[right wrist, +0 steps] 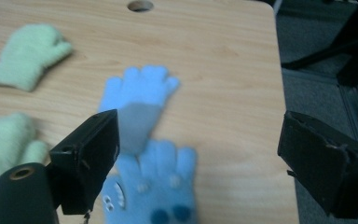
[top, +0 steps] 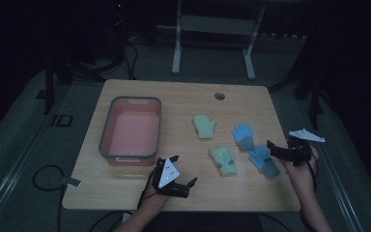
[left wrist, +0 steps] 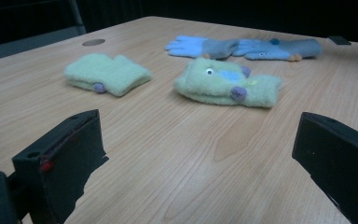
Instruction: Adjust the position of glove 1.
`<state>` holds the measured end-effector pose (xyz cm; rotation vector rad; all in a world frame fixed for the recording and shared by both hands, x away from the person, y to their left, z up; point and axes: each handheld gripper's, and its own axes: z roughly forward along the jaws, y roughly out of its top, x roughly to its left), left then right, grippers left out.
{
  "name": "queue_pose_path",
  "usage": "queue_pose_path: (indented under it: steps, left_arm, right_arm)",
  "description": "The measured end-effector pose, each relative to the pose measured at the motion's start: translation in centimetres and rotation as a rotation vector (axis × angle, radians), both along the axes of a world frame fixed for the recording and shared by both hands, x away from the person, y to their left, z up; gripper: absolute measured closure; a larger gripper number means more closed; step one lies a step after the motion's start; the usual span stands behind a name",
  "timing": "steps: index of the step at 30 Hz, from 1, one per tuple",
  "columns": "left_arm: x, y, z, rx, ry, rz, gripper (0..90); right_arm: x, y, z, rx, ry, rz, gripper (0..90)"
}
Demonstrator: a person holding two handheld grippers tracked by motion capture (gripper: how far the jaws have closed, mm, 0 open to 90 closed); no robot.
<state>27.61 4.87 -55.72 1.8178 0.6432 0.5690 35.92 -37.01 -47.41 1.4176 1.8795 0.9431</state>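
Left gripper (top: pixel 182 170) and right gripper (top: pixel 274 146) both spread wide and empty above the wooden table (top: pixel 125 183), near two green mittens (top: pixel 204 126) (top: pixel 224 160) and two blue gloves (top: pixel 243 136) (top: pixel 264 160), beside a pink bin (top: pixel 131 130); no readable writing.

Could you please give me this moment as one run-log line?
left gripper: open, empty | right gripper: open, by blue gloves | green mittens: on table | bin: empty
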Motion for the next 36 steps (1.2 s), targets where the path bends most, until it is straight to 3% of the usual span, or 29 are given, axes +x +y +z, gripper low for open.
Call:
queue_pose_path:
  steps: [8,18,30,36]
  left_arm:
    - [0.0,0.0,0.0,0.001,-0.001,-0.002,1.7]
    - [0.0,0.0,0.0,0.005,-0.003,-0.005,1.7]
    - [0.0,-0.1,0.0,0.008,0.001,-0.011,1.7]
    - [0.0,-0.1,0.0,0.007,0.000,-0.012,1.7]
  right_arm:
    - [1.4,2.0,1.5,-0.003,-0.021,0.040,14.8]
    - [2.9,5.3,2.7,-0.022,-0.016,0.108,18.3]
    - [4.5,8.6,3.0,-0.042,-0.012,0.196,27.7]
    - [5.5,11.1,2.8,-0.058,-0.006,0.253,29.8]
